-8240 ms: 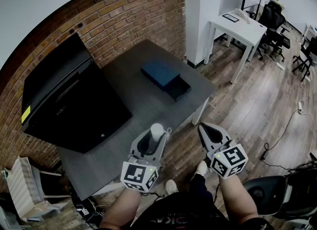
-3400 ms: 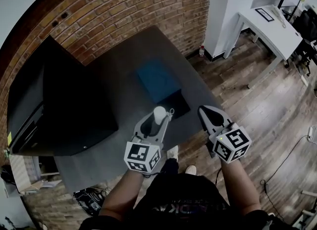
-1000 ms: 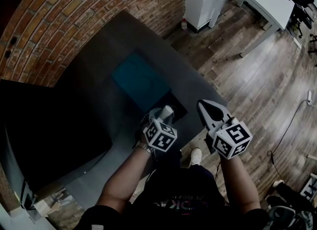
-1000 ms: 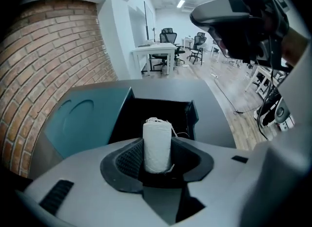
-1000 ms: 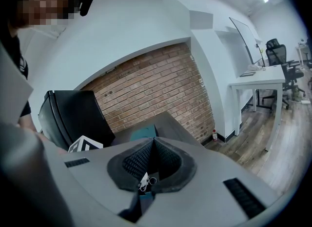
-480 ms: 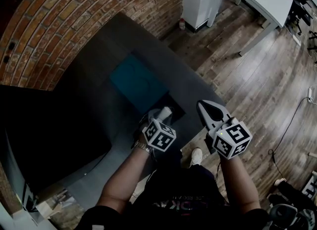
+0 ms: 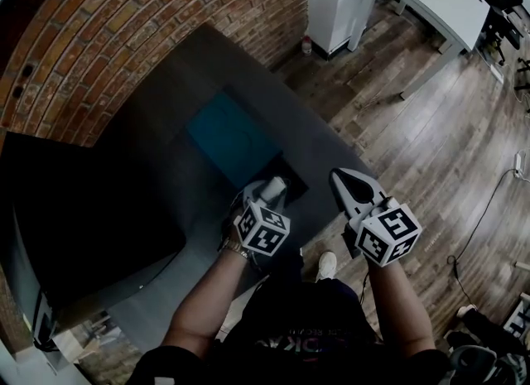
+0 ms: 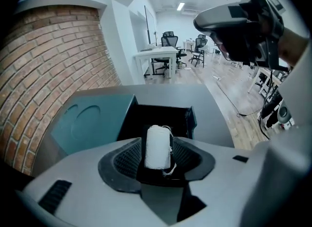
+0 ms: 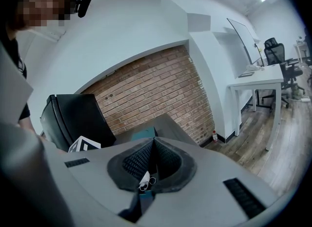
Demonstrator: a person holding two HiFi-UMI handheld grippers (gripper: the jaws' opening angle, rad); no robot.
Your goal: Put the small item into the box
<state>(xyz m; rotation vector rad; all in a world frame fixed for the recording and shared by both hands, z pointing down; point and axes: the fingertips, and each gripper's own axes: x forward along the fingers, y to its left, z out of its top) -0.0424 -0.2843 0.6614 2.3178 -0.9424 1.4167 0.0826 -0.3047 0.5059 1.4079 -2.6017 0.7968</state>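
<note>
Left gripper [image 8: 156, 145] opening, box [image 8: 87, 119] just beyond it.
Small item [image 8: 158, 148] stands between its parting jaws; right gripper [image 9: 153, 144] jaws pressed together.

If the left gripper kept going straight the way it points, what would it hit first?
Probably the open black drawer of the teal box, just beyond the left gripper, whose jaws are opening around the small white item. Depth is unclear.

White small item [image 8: 158, 147], teal box [image 8: 87, 123]
</note>
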